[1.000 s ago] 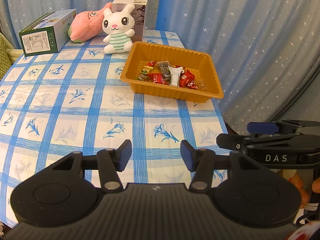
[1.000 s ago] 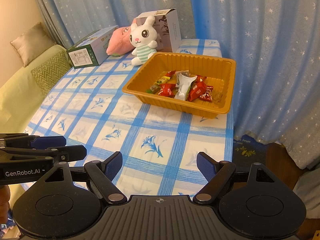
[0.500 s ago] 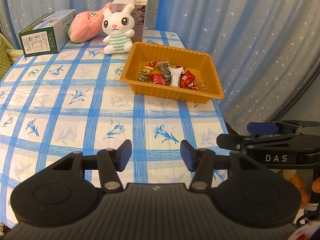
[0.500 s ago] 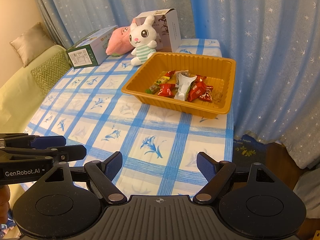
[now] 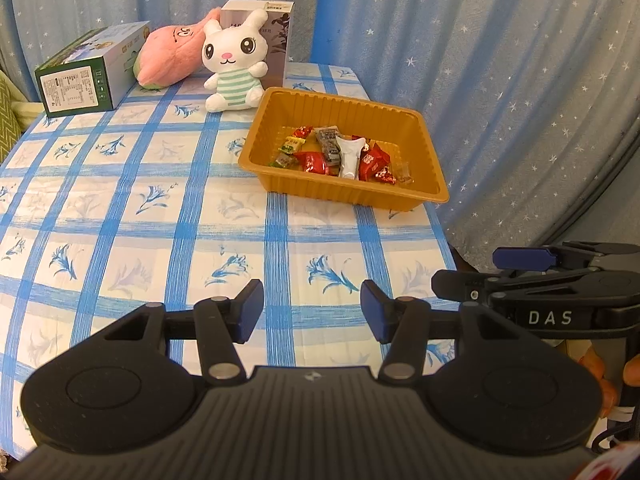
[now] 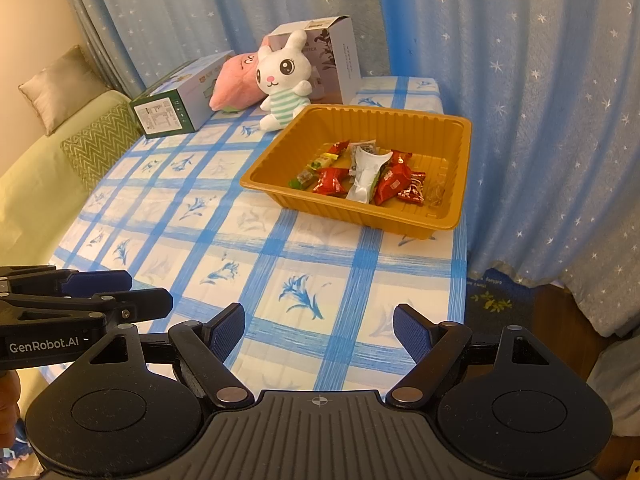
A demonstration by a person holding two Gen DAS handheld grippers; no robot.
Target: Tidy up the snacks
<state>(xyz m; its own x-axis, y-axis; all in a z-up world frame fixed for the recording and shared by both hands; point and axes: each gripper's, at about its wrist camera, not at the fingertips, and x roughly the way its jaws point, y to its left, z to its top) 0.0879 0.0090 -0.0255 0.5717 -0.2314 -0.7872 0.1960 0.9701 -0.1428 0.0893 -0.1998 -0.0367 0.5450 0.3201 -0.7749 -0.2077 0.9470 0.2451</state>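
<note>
Nothing has moved since the earlier frames: the left gripper (image 5: 312, 312) and right gripper (image 6: 319, 330) hang over the near edge of the bench (image 5: 120, 216), jaws wide and empty. All the snacks (image 6: 360, 176) lie inside the orange tray (image 6: 460, 148) at the far right. Sorting looks finished or not begun; any next move calls for a forward reach into the tray.

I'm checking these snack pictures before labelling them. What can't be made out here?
- Snack wrappers in the orange tray: print too small to read, both views.
- Grey box: front partly hidden by the white rabbit toy.
- Pink plush: partly behind the rabbit, right wrist view.
- Table's near edge: covered by the left gripper.
</note>
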